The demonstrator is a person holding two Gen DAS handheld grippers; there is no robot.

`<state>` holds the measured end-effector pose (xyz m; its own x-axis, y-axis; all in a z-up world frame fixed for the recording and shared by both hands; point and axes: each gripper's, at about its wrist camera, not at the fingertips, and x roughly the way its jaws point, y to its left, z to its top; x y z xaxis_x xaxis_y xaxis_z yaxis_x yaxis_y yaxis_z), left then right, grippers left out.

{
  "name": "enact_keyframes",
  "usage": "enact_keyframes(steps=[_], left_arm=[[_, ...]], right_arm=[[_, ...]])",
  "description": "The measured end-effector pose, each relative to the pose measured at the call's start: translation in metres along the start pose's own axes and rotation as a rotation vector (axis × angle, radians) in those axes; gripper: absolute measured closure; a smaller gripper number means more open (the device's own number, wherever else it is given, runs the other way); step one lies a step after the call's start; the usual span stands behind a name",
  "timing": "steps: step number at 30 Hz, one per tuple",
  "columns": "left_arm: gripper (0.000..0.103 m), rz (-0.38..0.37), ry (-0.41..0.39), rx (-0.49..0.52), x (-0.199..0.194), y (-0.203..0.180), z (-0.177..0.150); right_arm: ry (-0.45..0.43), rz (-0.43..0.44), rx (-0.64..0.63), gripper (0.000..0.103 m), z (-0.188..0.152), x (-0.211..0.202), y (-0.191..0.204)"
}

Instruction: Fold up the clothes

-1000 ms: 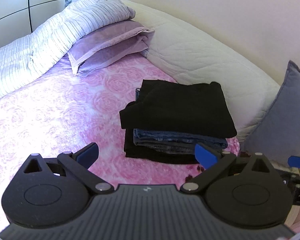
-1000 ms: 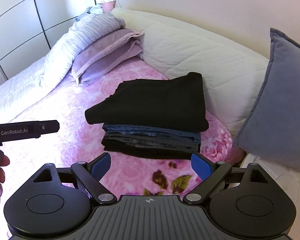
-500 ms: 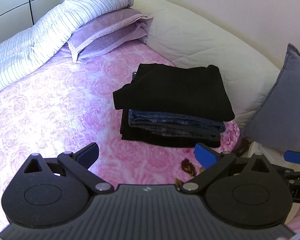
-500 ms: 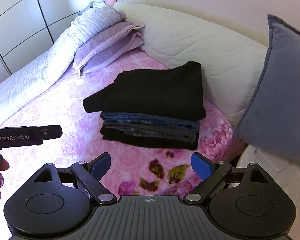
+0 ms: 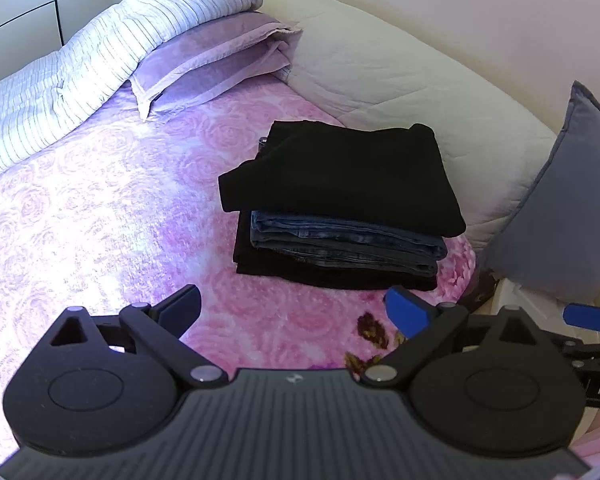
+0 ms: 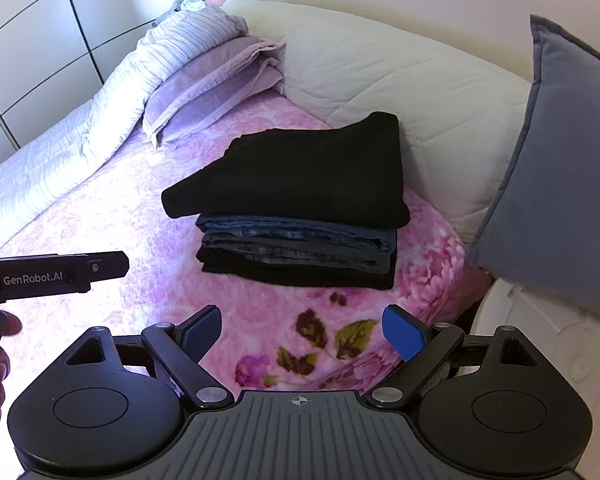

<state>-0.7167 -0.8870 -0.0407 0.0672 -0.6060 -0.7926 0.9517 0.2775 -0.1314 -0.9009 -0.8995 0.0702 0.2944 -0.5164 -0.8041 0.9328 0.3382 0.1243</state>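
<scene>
A stack of folded clothes (image 5: 340, 208) lies on the pink floral bedspread (image 5: 100, 220): a black garment (image 5: 340, 176) on top, blue jeans (image 5: 348, 240) under it, another black piece at the bottom. The stack also shows in the right wrist view (image 6: 296, 204). My left gripper (image 5: 296, 312) is open and empty, well short of the stack. My right gripper (image 6: 302, 334) is open and empty, also short of it. The left gripper's body (image 6: 52, 276) shows at the left of the right wrist view.
Purple pillows (image 5: 208, 64) and a striped duvet (image 5: 80, 80) lie at the far left. A cream quilted headboard cushion (image 5: 400, 80) runs behind the stack. A grey cushion (image 6: 560, 152) stands at the right, beside a white object (image 6: 540, 344) past the bed's edge.
Both grippers have pulled back and up from the stack, which now sits farther away and higher in both views. Both stay open.
</scene>
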Motion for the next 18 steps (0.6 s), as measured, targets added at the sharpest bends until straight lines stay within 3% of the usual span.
enact_keyframes(steps=[18], left_arm=[[0.005,0.044,0.009,-0.005,0.007,0.01,-0.002]], right_arm=[[0.009,-0.002,-0.015,0.013,0.0,0.011,0.014]])
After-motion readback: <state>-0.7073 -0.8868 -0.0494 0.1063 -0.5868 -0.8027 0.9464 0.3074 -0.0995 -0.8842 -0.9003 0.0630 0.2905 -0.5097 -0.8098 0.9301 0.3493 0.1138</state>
